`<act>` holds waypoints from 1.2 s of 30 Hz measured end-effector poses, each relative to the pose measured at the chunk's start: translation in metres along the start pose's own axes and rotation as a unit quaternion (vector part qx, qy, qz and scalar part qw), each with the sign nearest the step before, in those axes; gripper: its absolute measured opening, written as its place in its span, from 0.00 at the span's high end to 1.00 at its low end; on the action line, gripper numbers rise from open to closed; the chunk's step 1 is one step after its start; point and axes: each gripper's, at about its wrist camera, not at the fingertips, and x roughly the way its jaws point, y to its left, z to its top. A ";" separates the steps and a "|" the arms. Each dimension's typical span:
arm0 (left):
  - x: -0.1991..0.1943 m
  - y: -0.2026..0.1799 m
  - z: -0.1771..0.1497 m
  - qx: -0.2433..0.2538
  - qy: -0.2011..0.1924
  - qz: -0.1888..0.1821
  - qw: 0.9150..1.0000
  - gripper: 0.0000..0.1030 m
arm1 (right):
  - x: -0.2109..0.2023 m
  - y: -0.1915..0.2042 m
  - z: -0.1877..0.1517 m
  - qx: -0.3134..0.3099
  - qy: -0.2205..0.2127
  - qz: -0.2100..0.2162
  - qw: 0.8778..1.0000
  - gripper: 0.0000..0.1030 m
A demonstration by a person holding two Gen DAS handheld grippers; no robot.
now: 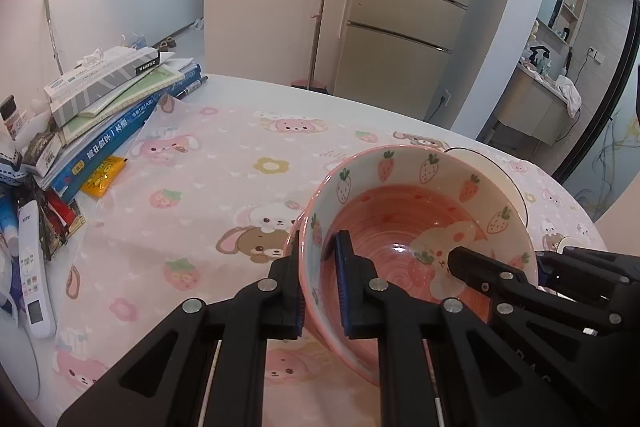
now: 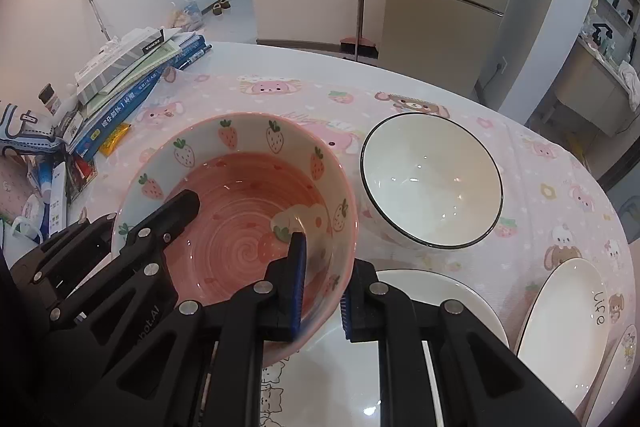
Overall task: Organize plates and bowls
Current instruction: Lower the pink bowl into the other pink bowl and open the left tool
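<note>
A pink strawberry bowl is held by both grippers, tilted in the left wrist view. My left gripper is shut on its left rim, one finger inside and one outside. My right gripper is shut on the right rim of the same bowl. The right gripper also shows in the left wrist view, and the left gripper shows in the right wrist view. A white bowl with a black rim stands just right of the pink bowl. A white plate lies under my right gripper.
A second white plate with lettering lies at the right. A stack of books and boxes and a white remote crowd the table's left side. The pink patterned cloth covers the table. A fridge stands behind.
</note>
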 end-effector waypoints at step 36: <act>0.015 0.011 -0.003 -0.019 0.023 0.021 0.999 0.88 | 0.014 0.004 0.002 0.005 -0.009 0.027 1.000 0.83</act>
